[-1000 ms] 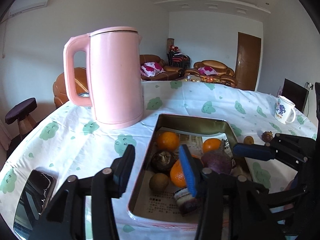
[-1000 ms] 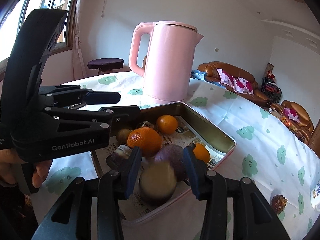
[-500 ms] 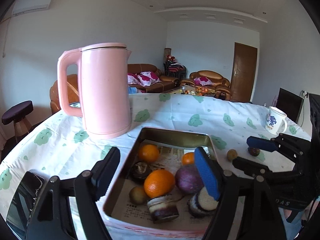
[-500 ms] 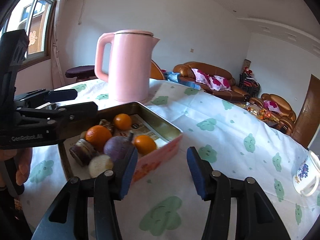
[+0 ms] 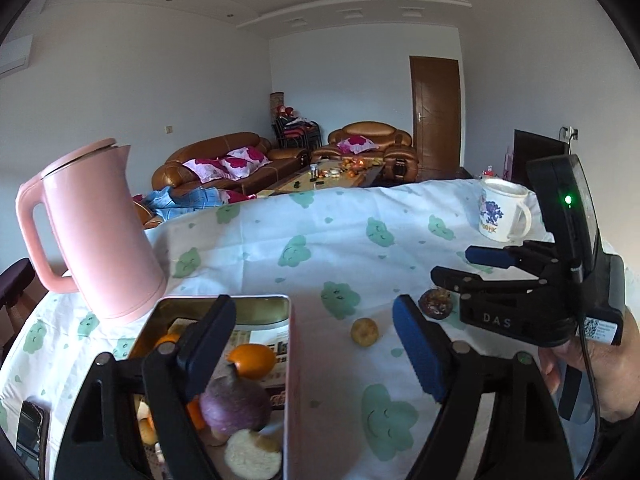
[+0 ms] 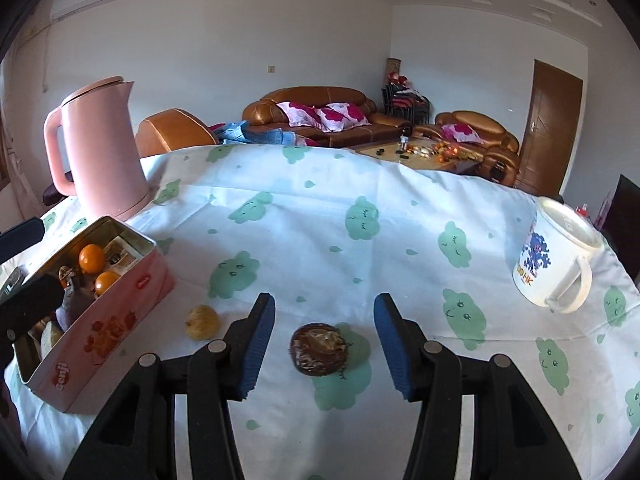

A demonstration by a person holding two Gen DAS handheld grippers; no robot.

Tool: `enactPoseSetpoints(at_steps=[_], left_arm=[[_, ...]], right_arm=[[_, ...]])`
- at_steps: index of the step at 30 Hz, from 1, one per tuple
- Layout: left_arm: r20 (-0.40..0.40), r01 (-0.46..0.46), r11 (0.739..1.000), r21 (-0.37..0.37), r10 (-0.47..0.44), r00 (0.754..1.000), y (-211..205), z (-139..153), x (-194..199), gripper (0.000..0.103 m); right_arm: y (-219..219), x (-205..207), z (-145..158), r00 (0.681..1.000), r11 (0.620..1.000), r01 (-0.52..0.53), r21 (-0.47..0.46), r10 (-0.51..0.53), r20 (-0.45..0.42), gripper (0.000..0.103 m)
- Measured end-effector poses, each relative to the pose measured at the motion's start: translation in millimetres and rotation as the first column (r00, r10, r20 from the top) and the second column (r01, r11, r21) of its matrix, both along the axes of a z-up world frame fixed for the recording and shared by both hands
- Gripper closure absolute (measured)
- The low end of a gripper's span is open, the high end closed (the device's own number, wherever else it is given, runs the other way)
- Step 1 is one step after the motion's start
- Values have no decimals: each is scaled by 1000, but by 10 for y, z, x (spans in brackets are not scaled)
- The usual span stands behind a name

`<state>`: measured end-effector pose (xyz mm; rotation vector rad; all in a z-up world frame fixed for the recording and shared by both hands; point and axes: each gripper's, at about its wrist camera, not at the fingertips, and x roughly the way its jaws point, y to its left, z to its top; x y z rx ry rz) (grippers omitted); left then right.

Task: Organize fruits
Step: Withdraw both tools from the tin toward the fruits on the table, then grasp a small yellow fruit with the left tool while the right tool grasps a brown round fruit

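While your right gripper (image 6: 324,344) points down at the cloth (image 6: 320,216), its blue pads stand apart with nothing between them, and they have opened a tiny bit just now. One dark brown fruit (image 6: 319,349) lies on the cloth in line with the gap, past the tips, and touches neither pad. At about 10 o'clock from it sits a small yellow fruit (image 6: 203,322), near but apart.

Your left gripper (image 5: 316,352) is wide open and holds nothing; its jaws have just been opening. The left pad hangs over the tin (image 5: 294,360), and the right pad is over bare cloth. From this camera the yellow fruit shows at 12 o'clock, between the pads and far past them.

Inside the tin you can see two oranges (image 6: 91,257), a purple fruit (image 5: 235,405) and a cut white slice (image 5: 252,454).

Behind the tin stands a pink kettle (image 6: 100,152). At 2 o'clock from the brown fruit a mug (image 6: 554,256) sits well apart.
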<state>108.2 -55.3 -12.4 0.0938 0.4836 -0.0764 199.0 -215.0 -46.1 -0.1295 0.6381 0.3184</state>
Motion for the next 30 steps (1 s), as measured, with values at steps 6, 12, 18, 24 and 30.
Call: enactPoseSetpoints(at_steps=[6, 12, 18, 24, 30], left_arm=[[-62, 15, 998, 55, -12, 998, -280, -173, 325, 20], [-105, 24, 999, 35, -20, 994, -288, -255, 456, 23], [-102, 6, 995, 95, 4, 995, -350, -290, 464, 23], [-96, -40, 991, 129, 52, 994, -220, -313, 491, 23], [-128, 10, 997, 73, 0, 992, -243, -340, 474, 23]], right_arm=[[-136, 234, -180, 995, 998, 28, 58, -22, -97, 50], [-80, 287, -258, 987, 997, -25, 67, 35, -156, 50], [31, 351, -360, 972, 997, -68, 34, 74, -221, 61], [-3, 355, -381, 970, 997, -60, 47, 70, -234, 62], [-52, 357, -371, 974, 999, -12, 36, 20, -227, 62]])
